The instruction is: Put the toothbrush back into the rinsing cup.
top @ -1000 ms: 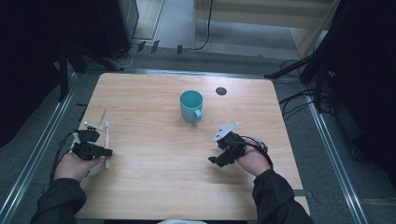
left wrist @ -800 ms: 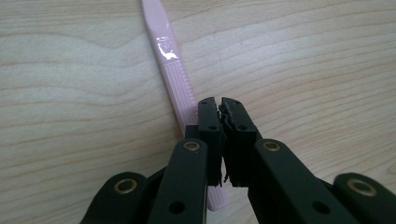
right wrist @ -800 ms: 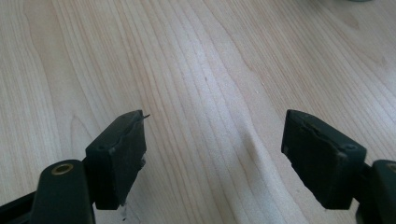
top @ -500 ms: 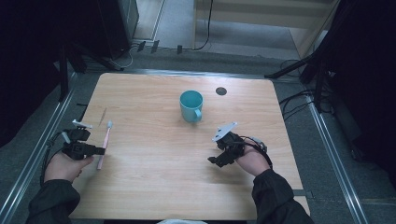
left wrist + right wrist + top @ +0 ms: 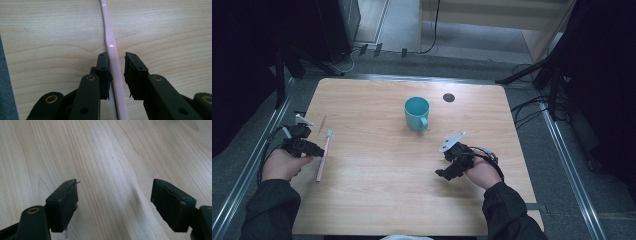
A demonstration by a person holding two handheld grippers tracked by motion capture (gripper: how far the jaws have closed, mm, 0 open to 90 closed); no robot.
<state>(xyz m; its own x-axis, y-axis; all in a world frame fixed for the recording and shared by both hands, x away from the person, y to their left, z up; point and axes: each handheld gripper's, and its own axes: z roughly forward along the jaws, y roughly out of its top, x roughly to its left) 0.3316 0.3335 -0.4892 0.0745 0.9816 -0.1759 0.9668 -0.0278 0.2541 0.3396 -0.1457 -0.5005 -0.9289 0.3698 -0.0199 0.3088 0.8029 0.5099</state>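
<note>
A pink toothbrush (image 5: 323, 156) lies flat on the wooden table (image 5: 377, 200) near its left edge, bristle end pointing away from me. My left gripper (image 5: 315, 150) sits low at the handle's middle, coming in from the left. In the left gripper view the handle (image 5: 111, 45) runs between the two jaws; my left gripper (image 5: 116, 67) is open, with one jaw against the handle and a gap at the other. A teal mug (image 5: 417, 113) stands upright at the table's centre back. My right gripper (image 5: 443, 173) rests at the front right, wide open over bare wood (image 5: 115, 202).
A small dark round disc (image 5: 449, 97) marks the tabletop behind the mug. The table's left edge (image 5: 5, 87) runs close beside the left gripper, with grey floor beyond. Cables and dark stands surround the table.
My left hand has drawn back toward the table's left edge, and the toothbrush has tilted slightly with its handle end swung left. The right gripper has stayed put.
</note>
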